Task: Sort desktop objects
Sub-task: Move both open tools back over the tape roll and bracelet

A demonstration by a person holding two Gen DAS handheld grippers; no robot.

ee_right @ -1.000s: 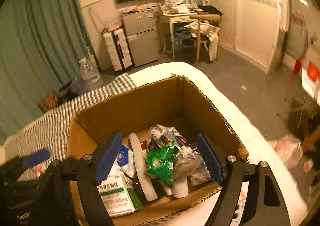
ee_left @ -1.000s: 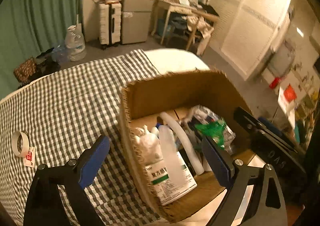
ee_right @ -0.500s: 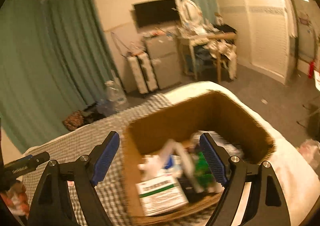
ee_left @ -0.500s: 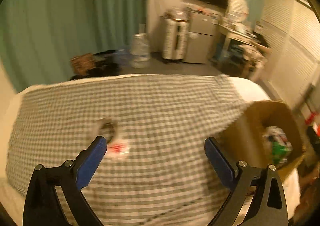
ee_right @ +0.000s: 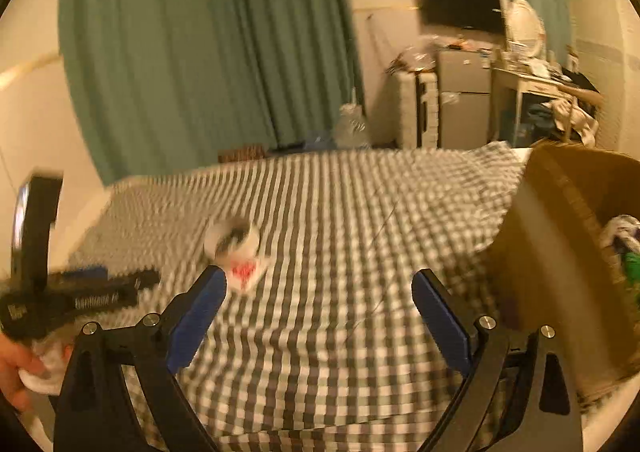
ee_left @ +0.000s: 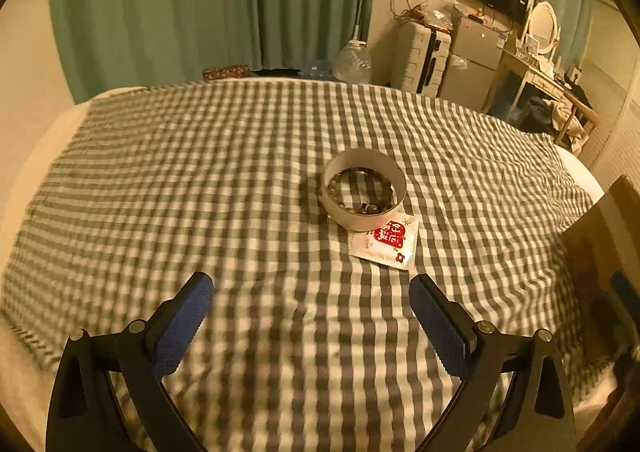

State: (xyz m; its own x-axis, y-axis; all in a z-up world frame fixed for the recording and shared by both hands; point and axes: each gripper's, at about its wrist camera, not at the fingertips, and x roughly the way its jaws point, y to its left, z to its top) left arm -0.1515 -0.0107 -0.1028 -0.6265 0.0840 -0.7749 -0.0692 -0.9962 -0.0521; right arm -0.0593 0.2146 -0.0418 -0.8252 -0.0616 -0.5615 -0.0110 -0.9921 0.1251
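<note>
White tape roll (ee_left: 363,189) lies flat on the grey-and-white checked cloth (ee_left: 240,179), hollow centre showing the checks, w/ dark bits along its inner rim. Its near edge overlaps a small white packet (ee_left: 386,242) bearing a red label; both sit a bit right of centre in the left wrist view, ahead of the left tongs (ee_left: 311,312). Those tongs stand wide, blue pads apart, nothing btwn them. Right tongs (ee_right: 318,310) also wide and jaws opening further, nothing btwn them either; right wrist view is blurred, roll and packet just a smear there. Vs a second ago: left view then looked down into the cardboard box (ee_right: 560,252) w/ roll and packet far off at the left edge; now box is only a sliver at the right edge and roll is near centre. Right view then was filled by the box; now box is pushed to the right side. Cloth around roll and packet is open on all sides, its edges well away. Box wall stands off to the right.
</note>
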